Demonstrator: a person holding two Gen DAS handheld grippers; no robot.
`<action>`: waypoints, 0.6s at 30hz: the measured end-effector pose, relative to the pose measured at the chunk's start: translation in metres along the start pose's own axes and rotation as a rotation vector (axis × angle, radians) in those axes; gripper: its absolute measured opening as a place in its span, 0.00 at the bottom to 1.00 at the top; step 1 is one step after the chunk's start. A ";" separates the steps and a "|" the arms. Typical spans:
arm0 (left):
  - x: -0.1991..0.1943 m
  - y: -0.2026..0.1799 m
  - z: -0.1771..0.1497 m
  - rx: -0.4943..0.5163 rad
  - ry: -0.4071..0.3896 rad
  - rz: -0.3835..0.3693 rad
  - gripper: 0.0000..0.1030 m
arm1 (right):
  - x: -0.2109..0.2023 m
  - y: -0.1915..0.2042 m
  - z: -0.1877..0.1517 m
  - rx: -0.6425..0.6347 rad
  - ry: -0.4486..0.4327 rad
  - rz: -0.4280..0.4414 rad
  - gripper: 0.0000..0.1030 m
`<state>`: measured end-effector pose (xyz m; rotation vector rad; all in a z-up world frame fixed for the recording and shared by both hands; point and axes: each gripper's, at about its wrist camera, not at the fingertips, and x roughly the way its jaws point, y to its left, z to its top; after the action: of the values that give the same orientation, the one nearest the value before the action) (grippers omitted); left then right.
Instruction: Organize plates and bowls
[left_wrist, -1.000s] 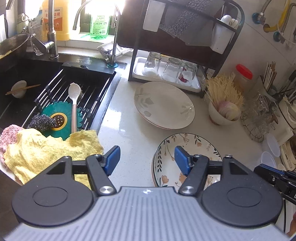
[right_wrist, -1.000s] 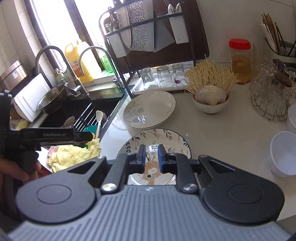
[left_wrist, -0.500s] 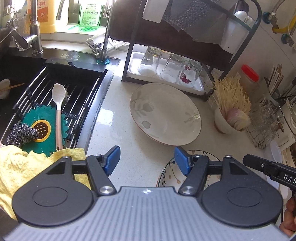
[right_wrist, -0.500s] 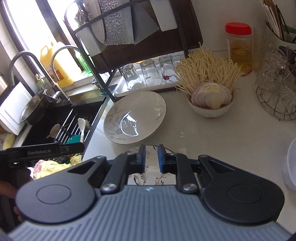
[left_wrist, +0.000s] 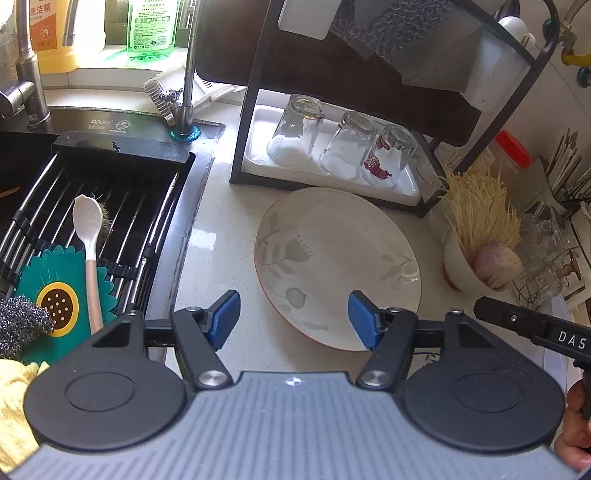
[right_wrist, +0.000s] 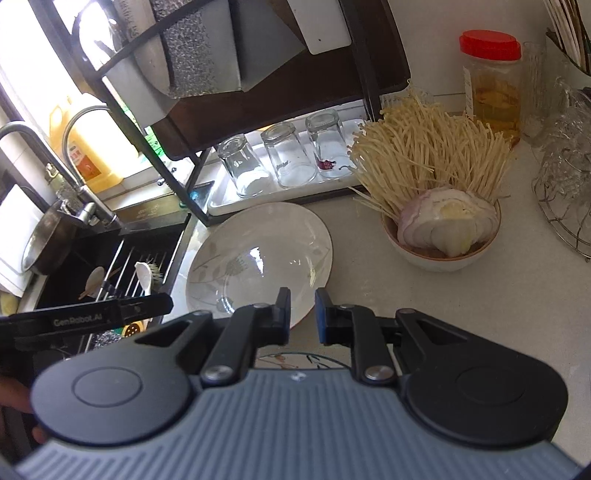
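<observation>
A white plate (left_wrist: 332, 258) with faint grey leaf prints lies on the counter in front of the dish rack. My left gripper (left_wrist: 294, 317) hovers over its near edge, open, with nothing between the blue pads. In the right wrist view the same white plate (right_wrist: 258, 254) lies just beyond my right gripper (right_wrist: 303, 314), whose pads stand almost together with a narrow empty gap. A sliver of a flower-patterned plate (right_wrist: 291, 360) shows under the right gripper's body. A white bowl (right_wrist: 439, 254) holds enoki mushrooms and a cut onion.
The black dish rack (left_wrist: 251, 110) stands behind the plate, with three upturned glasses (left_wrist: 343, 151) on its white tray. The sink (left_wrist: 110, 192) at left holds a drain rack, a white spoon (left_wrist: 88, 236) and scrubbers. A red-lidded jar (right_wrist: 491, 85) and a wire basket (right_wrist: 561, 206) stand at right.
Both grippers have moved forward toward the dish rack. The white plate has grown nearer and larger, and the flower-patterned plate has slipped almost out of sight beneath them. Neither gripper's opening has changed.
</observation>
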<state>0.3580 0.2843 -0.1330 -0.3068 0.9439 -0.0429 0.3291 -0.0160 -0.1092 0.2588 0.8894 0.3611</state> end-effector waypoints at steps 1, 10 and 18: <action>0.005 0.002 0.004 -0.001 0.007 -0.003 0.68 | 0.004 -0.001 0.002 0.006 0.003 -0.005 0.17; 0.043 0.011 0.024 0.014 0.064 -0.021 0.68 | 0.038 -0.010 0.011 0.075 0.067 -0.025 0.34; 0.076 0.025 0.037 -0.002 0.111 -0.048 0.68 | 0.064 -0.017 0.015 0.157 0.113 -0.045 0.39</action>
<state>0.4300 0.3043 -0.1795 -0.3314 1.0462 -0.1037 0.3814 -0.0058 -0.1513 0.3652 1.0352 0.2662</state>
